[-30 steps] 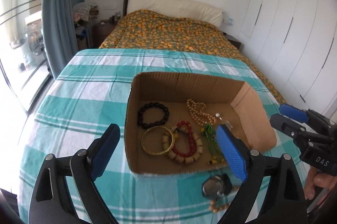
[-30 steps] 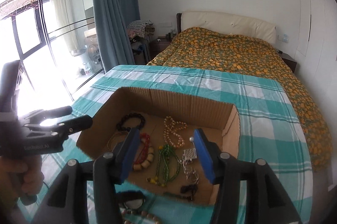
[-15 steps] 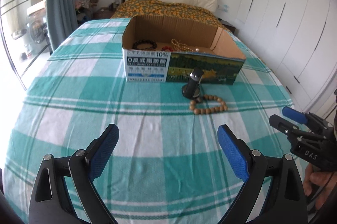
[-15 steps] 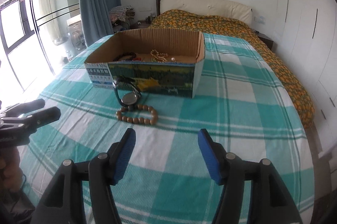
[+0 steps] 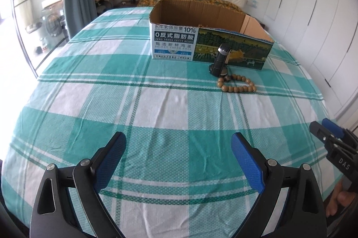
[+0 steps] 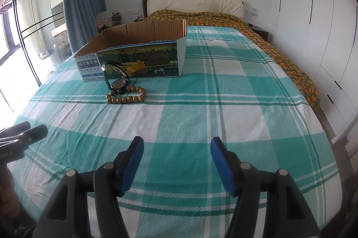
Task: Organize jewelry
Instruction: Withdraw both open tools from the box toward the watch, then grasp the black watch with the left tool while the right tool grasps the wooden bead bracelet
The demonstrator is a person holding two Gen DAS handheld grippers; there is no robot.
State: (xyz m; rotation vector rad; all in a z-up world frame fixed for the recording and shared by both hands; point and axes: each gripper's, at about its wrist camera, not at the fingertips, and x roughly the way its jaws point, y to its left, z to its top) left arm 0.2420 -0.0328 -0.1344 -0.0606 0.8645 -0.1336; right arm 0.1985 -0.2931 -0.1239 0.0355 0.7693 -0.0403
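A: Jewelry is lying on the cloth (image 5: 156, 108), which is covering the whole table in teal and white checks. What is sitting on it?

B: Toward the far end a box (image 5: 210, 45) is standing with its top open. What is lying inside is not showing from this low angle.

A: And in front of the box?

B: A watch (image 6: 117, 79) is resting just beside the printed front wall, its strap arching up and its face tilting toward the cloth. A bracelet (image 6: 127, 96) of tan beads is lying flat, touching the watch on the near side.

A: How are the grippers standing?

B: The left gripper (image 5: 177, 162) is hovering over the near part of the cloth, jaws spread wide, nothing between them. The right gripper (image 6: 176, 163) is hovering beside it, jaws parted less widely and also gripping nothing. Both are pointing toward the box, well apart from the watch and bracelet.
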